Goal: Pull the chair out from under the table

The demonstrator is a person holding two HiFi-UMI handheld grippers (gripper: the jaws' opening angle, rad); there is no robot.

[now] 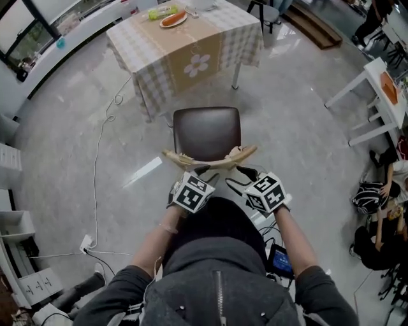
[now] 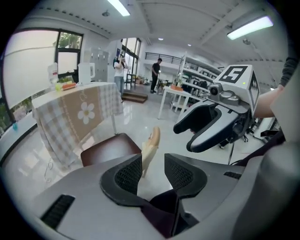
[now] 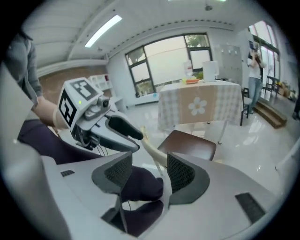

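The chair stands out on the floor in front of the table [image 1: 242, 32], which wears a checked cloth. It has a dark brown seat [image 1: 207, 132] and a curved pale wooden backrest [image 1: 210, 159]. My left gripper [image 1: 189, 172] hovers just behind the backrest's left end and my right gripper [image 1: 245, 173] behind its right end. In the left gripper view the jaws [image 2: 153, 171] stand apart, and the backrest [image 2: 150, 143] shows beyond the gap, untouched. The right gripper [image 3: 149, 173] is open too, with the backrest [image 3: 154, 151] past its pads.
A plate with food [image 1: 173, 19] lies on the table. A white cable [image 1: 97, 159] runs over the floor to a power strip [image 1: 86, 242] at the left. White desks [image 1: 376, 83] and seated people [image 1: 376, 197] are at the right, white shelves [image 1: 13, 223] at the left.
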